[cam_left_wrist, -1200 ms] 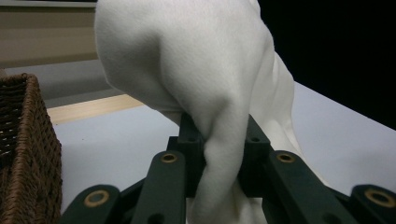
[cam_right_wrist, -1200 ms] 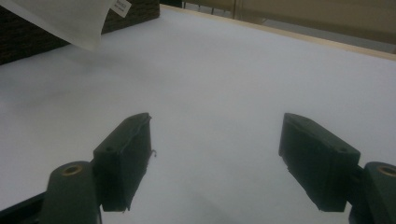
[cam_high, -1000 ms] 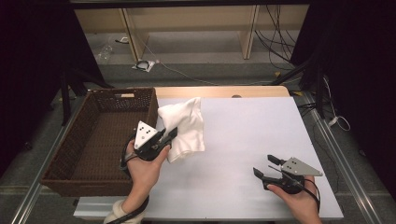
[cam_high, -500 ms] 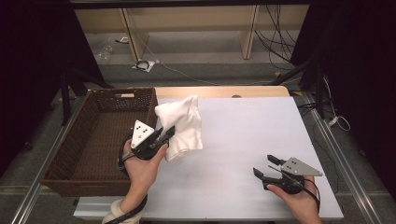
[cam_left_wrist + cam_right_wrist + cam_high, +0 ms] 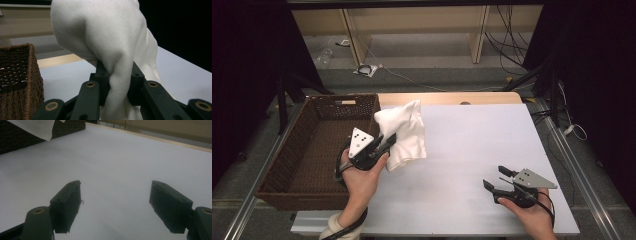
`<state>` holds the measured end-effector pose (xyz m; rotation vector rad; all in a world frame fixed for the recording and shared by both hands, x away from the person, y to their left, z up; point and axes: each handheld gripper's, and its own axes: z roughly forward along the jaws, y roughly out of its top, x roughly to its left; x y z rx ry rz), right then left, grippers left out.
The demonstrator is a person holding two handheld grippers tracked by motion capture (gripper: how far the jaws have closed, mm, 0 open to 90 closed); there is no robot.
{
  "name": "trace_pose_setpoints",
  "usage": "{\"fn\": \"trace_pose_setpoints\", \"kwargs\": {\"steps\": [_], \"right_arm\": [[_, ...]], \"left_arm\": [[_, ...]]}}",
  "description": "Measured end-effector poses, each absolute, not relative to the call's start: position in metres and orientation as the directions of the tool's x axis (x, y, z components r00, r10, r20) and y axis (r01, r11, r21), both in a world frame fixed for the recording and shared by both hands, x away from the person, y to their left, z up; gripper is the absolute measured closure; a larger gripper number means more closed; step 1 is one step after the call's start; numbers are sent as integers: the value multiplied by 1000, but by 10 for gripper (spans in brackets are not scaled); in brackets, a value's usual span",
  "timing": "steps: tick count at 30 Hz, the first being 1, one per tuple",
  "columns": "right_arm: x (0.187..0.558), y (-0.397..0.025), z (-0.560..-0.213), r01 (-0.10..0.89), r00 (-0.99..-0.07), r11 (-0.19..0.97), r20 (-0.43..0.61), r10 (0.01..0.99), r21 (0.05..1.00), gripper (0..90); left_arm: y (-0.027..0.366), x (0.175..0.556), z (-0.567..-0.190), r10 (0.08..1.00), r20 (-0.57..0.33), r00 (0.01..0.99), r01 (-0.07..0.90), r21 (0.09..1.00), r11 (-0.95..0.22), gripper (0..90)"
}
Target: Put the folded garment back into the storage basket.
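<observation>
At far left I see the brown wicker basket (image 5: 282,165), and just beside its right wall my left claw (image 5: 388,142) is clenched on a white cloth (image 5: 404,132). The cloth is plain, soft and creased, pinched into a fold between the jaws and held bunched above the tabletop (image 5: 477,150). At right, my right claw (image 5: 497,177) is spread wide with nothing in it, low over the bare tabletop.

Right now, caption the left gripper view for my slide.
Left gripper clamps a bunched white cloth beside the wicker basket.
</observation>
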<state>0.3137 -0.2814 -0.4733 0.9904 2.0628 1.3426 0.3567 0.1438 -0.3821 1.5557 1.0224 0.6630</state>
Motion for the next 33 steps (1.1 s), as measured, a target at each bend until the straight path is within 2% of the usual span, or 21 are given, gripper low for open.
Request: {"fn": "trace_pose_setpoints", "kwargs": {"steps": [33], "right_arm": [[314,-281,-474,311,-620,254,-7,785,916,262]], "left_arm": [[158,358,-376,888,-124,443,252,968,9,746]]}}
